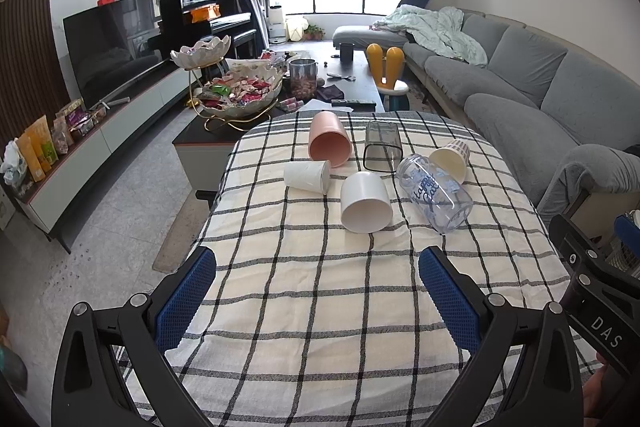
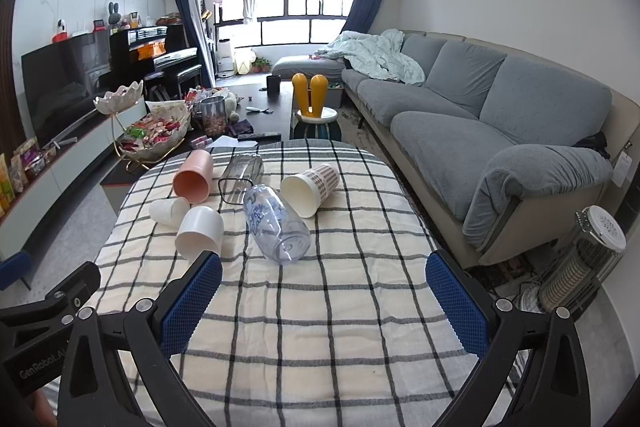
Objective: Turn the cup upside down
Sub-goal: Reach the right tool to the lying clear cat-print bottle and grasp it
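Several cups lie on their sides on the checked tablecloth (image 1: 320, 307). A pink cup (image 1: 329, 141) (image 2: 194, 177), a dark clear square cup (image 1: 383, 146) (image 2: 240, 179), a small white paper cup (image 1: 307, 176) (image 2: 170, 211), a white cup (image 1: 365, 202) (image 2: 201, 231), a clear printed cup (image 1: 434, 191) (image 2: 276, 225) and a plaid paper cup (image 1: 450, 157) (image 2: 312, 187). My left gripper (image 1: 318, 275) is open and empty, short of the white cup. My right gripper (image 2: 324, 283) is open and empty, just short of the clear cup.
A grey sofa (image 2: 500, 131) runs along the right. A coffee table with a snack bowl (image 1: 240, 91) stands beyond the table's far edge. A TV unit (image 1: 104, 131) lines the left wall. A heater (image 2: 580, 267) stands at the right on the floor.
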{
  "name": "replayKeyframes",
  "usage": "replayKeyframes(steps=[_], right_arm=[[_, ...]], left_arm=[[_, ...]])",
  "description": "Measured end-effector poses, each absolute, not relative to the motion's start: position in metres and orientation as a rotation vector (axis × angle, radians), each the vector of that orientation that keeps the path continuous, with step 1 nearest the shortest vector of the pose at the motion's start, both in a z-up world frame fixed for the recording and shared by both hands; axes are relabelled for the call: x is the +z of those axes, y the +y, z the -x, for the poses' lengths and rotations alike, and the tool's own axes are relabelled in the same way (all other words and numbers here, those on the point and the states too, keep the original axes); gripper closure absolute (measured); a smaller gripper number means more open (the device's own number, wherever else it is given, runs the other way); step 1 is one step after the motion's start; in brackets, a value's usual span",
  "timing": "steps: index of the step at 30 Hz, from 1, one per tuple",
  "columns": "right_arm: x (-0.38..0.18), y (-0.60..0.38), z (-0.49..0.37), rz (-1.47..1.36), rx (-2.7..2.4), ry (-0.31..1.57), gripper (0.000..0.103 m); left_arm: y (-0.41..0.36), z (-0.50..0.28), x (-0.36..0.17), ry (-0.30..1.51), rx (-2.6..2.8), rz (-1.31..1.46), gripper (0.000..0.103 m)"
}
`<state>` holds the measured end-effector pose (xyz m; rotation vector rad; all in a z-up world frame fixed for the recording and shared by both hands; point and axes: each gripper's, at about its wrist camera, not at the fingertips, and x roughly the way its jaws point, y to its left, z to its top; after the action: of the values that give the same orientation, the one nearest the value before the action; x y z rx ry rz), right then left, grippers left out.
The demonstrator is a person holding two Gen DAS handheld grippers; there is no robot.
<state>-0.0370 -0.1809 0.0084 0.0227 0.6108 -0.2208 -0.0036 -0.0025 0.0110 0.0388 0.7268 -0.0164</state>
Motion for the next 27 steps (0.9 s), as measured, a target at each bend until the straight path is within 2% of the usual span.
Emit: replayKeyframes(steps=[14, 27], right_arm=[[-0.010, -0.170, -0.003, 0.012, -0.165, 0.666, 0.001], [-0.044, -0.171, -0.112, 0.128, -0.027, 0.830, 0.001]], left_arm=[[0.004, -0.022, 0.012, 0.733, 0.052, -0.036, 0.000], [-0.001, -0.083, -0.012, 0.765, 0.192, 0.029, 0.000]])
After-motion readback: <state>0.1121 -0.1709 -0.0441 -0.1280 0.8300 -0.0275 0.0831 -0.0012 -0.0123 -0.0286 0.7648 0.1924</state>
